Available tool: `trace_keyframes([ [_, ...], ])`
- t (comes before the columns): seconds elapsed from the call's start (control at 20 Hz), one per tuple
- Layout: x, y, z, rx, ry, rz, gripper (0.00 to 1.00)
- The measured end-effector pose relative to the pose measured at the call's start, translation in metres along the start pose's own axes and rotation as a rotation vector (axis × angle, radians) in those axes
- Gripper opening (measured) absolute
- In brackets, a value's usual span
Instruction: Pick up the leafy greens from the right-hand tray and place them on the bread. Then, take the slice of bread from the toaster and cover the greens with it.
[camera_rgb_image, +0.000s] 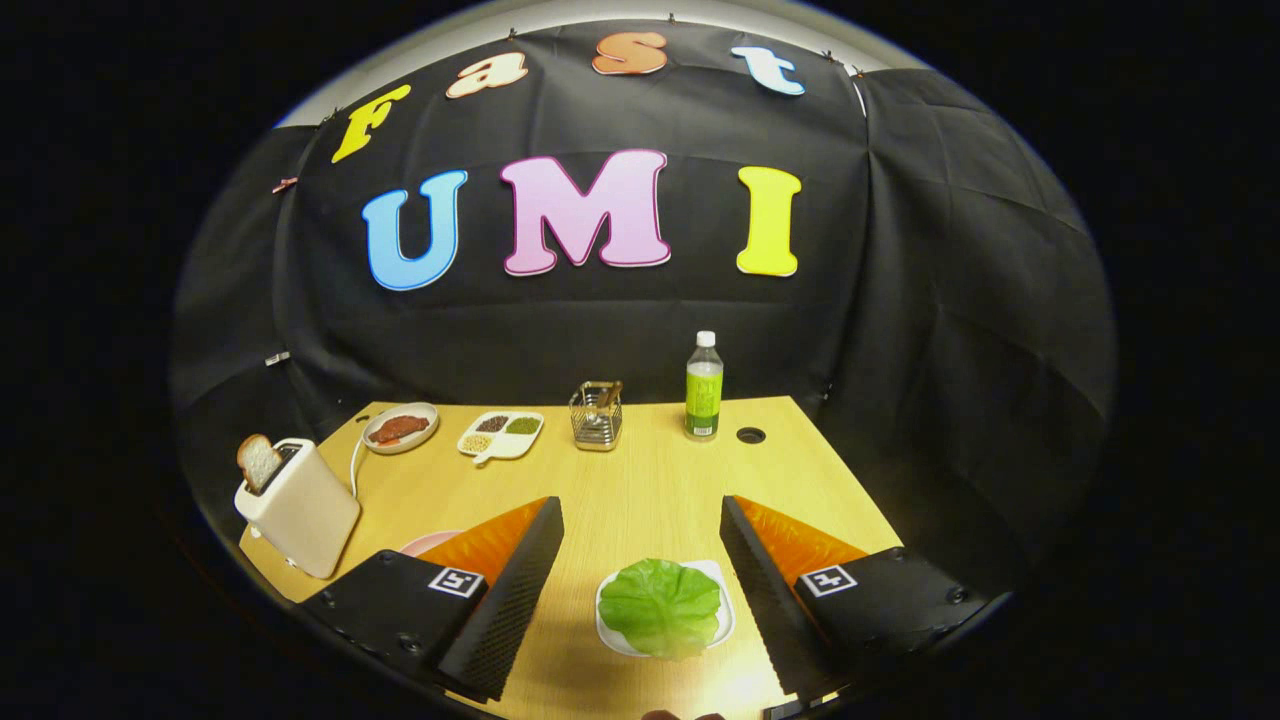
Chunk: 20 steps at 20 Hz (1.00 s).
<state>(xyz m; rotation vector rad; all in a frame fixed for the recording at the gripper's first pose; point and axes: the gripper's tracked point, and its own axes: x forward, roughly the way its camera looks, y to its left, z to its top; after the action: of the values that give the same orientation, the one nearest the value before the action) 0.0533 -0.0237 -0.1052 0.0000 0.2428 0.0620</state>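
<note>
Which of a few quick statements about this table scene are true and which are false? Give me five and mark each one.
1. The green leafy lettuce lies on a small white tray between the gripper's two open fingers. True.
2. A slice of brown-crusted bread sticks up out of the cream toaster. True.
3. The fingers are clamped on the lettuce. False: they stand wide apart on either side of it, touching nothing.
4. The clear bottle with a green label and white cap lies on its side. False: it stands upright at the far edge of the wooden table.
5. The white divided dish of grains sits between the oval plate of reddish food and the wire basket. True.
</note>
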Motion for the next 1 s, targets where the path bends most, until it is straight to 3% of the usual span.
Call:
trace_keyframes([
  [0.55, 0.066, -0.030, -0.123, 0.014, 0.301, 0.048, 0.99],
  [1.0, 0.085, -0.029, -0.188, -0.072, 0.428, 0.084, 1.00],
])
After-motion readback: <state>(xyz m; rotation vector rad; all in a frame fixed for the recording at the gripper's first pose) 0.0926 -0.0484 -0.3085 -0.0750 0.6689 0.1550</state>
